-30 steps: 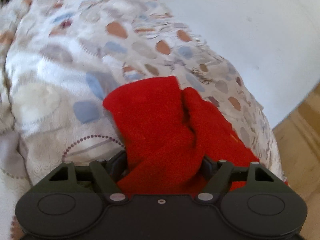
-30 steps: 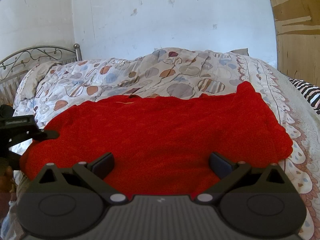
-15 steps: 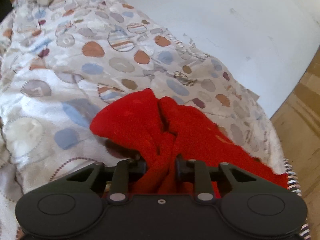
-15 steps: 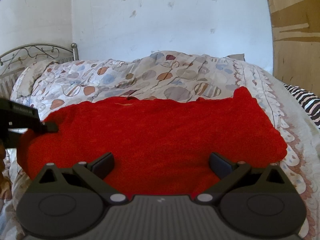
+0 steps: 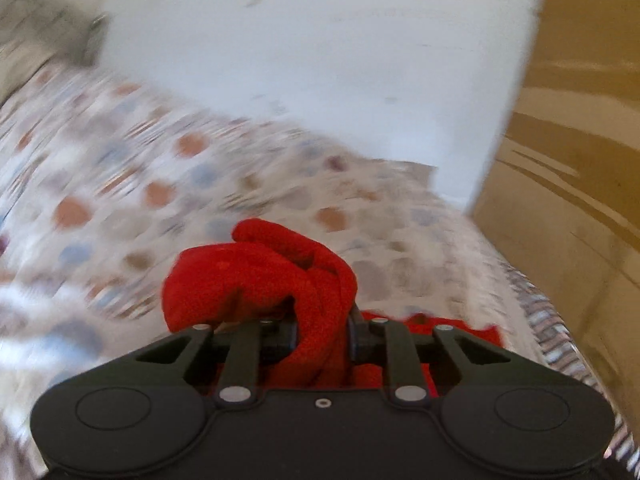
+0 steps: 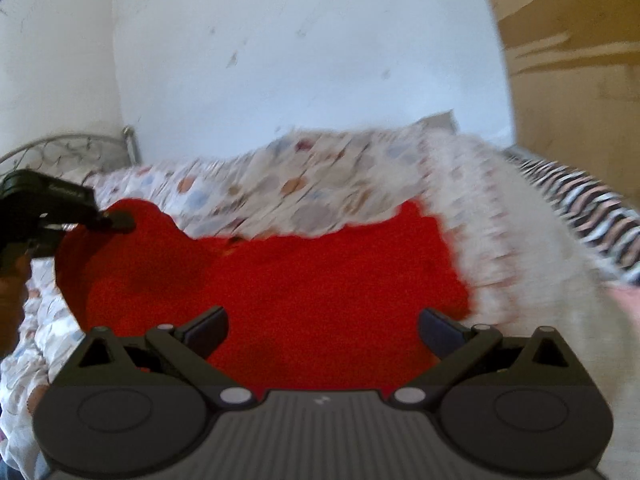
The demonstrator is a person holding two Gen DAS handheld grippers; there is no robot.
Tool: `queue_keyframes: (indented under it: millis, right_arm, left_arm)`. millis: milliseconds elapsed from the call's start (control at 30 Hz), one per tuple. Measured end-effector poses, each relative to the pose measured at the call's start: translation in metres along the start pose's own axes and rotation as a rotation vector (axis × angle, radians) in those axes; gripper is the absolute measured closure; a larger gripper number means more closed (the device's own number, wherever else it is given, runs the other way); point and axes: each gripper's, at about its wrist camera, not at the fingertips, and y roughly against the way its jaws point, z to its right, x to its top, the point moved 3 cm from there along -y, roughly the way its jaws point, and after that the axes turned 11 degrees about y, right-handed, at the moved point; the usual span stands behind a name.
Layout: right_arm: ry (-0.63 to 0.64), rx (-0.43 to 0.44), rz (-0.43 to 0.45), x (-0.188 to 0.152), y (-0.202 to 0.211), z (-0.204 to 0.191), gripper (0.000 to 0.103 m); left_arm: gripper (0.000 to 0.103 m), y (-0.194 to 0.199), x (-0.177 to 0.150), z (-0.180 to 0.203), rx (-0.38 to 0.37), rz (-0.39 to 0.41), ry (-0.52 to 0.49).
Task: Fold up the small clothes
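Observation:
A red knitted garment (image 6: 320, 288) lies spread on the bed. Its left corner is lifted off the bedding. In the left wrist view a bunched fold of the red garment (image 5: 248, 276) sits between the jaws of my left gripper (image 5: 324, 328), which are closing and pinch the cloth. The right wrist view shows the left gripper (image 6: 116, 220) at the far left, holding that raised corner. My right gripper (image 6: 322, 328) stands open just above the near edge of the garment, with nothing gripped between its fingers.
A spotted duvet (image 6: 320, 176) covers the bed under the garment. A metal headboard (image 6: 60, 152) stands at the back left against the white wall. A wooden panel (image 6: 568, 80) and a striped cloth (image 6: 592, 208) are on the right. A person's hand (image 6: 12, 292) holds the left gripper.
The left gripper's jaws closed on the garment's corner and lifted it, rolling as they rose. The garment's left side now hangs raised. The right gripper shifted sideways and stayed open.

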Motion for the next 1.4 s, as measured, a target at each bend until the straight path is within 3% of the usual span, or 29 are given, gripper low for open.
queue_keyframes:
  millis: [167, 300, 467, 567, 700, 867, 967, 1100, 1200, 1400]
  right_arm:
    - [-0.116, -0.167, 0.013, -0.021, 0.057, 0.059, 0.000]
    - [-0.214, -0.288, -0.002, -0.043, 0.091, 0.098, 0.000]
    - [-0.269, -0.364, -0.029, -0.071, 0.118, 0.122, 0.000]
    - [-0.273, -0.372, -0.055, -0.080, 0.122, 0.126, 0.000]
    - [-0.268, -0.366, -0.070, -0.084, 0.120, 0.123, 0.000]
    - [-0.279, -0.334, -0.057, -0.080, 0.119, 0.110, 0.000]
    - [-0.262, -0.315, -0.052, -0.074, 0.117, 0.103, 0.000]
    - [-0.236, -0.277, -0.058, -0.059, 0.110, 0.099, 0.000]
    - [-0.204, -0.222, -0.058, -0.029, 0.098, 0.101, 0.000]
    - [-0.034, -0.014, -0.156, 0.059, 0.047, 0.076, 0.000]
  left_arm:
    - [0.081, -0.002, -0.029, 0.081, -0.076, -0.018, -0.263]
    - [0.081, -0.007, -0.072, 0.127, -0.136, -0.092, -0.446]
    - [0.080, -0.002, -0.122, 0.145, -0.133, -0.135, -0.657]
    - [0.071, 0.007, -0.130, 0.141, -0.125, -0.134, -0.737]
    - [0.041, 0.020, -0.119, 0.128, -0.194, -0.164, -0.663]
    - [0.033, 0.037, -0.109, 0.112, -0.286, -0.197, -0.560]
    - [0.020, 0.051, -0.107, 0.104, -0.332, -0.186, -0.529]
    - [0.020, 0.061, -0.113, 0.098, -0.360, -0.191, -0.552]
    - [0.020, 0.064, -0.121, 0.096, -0.366, -0.195, -0.589]
    - [0.020, 0.063, -0.129, 0.092, -0.390, -0.207, -0.579]
